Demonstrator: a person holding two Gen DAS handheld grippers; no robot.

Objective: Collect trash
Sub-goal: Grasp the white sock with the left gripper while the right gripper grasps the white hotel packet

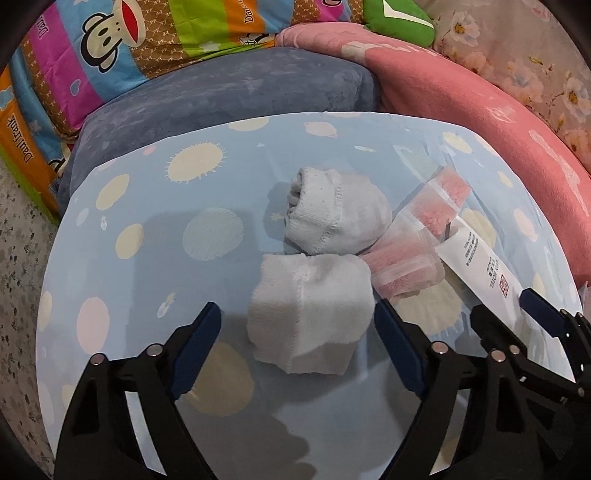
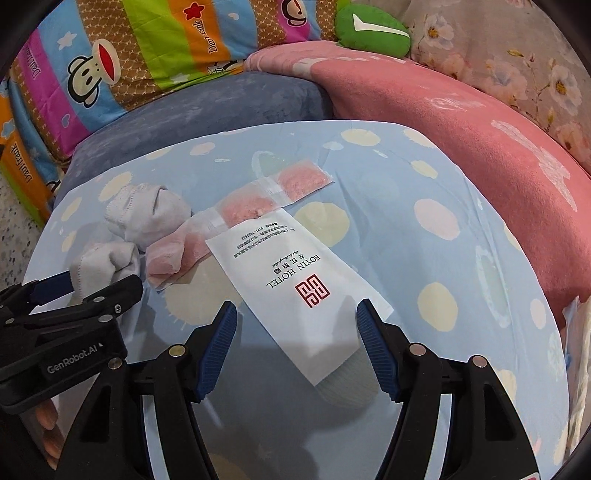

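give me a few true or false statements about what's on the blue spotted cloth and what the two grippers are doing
1. The left gripper stands open around the nearer white sock bundle. True.
2. The right gripper is shut on the white hotel packet. False: its jaws are open, with the packet's near end lying between them.
3. The strip of pink sachets is tucked partly under the hotel packet. True.
4. Only one white sock bundle lies on the cloth. False: a second bundle lies just behind the first.
5. The green cushion sits on the blue spotted cloth. False: it lies beyond it, past the pink blanket.
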